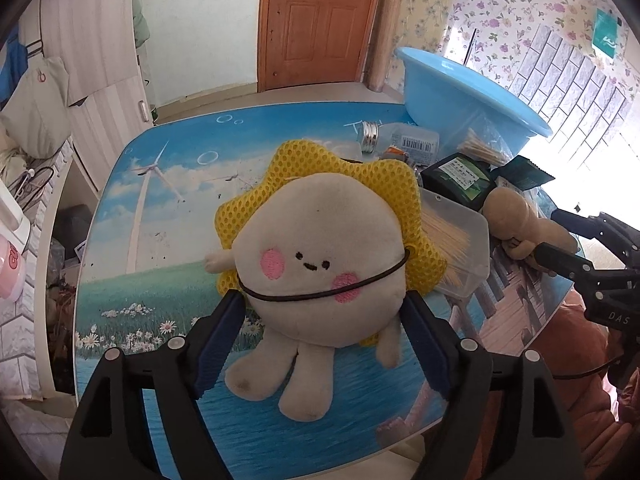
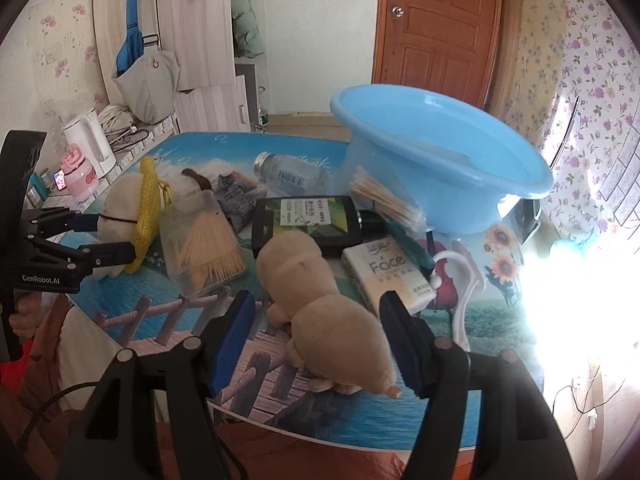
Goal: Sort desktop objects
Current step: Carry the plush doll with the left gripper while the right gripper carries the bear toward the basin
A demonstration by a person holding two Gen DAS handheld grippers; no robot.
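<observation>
A cream plush with pink cheeks and a yellow mesh sun collar [image 1: 316, 248] lies face up on the picture-printed table [image 1: 160, 240]. My left gripper [image 1: 324, 300] stands open around its lower body, with the blue pads beside it and not pressing. From the right wrist view the same sun plush [image 2: 120, 204] sits at the table's left with the left gripper [image 2: 104, 236] at it. A tan plush [image 2: 320, 312] lies near the front edge between the pads of my open right gripper [image 2: 318, 300], with gaps on both sides. In the left wrist view the tan plush [image 1: 516, 216] and right gripper [image 1: 560, 238] are at the right.
A light blue basin [image 2: 440, 160] stands at the back right. Around it lie a clear toothpick box [image 2: 204, 240], a black box [image 2: 308, 220], a tissue pack [image 2: 384, 272], a clear bottle [image 2: 288, 172], a bag of cotton swabs [image 2: 384, 200] and a white plastic hook [image 2: 464, 288].
</observation>
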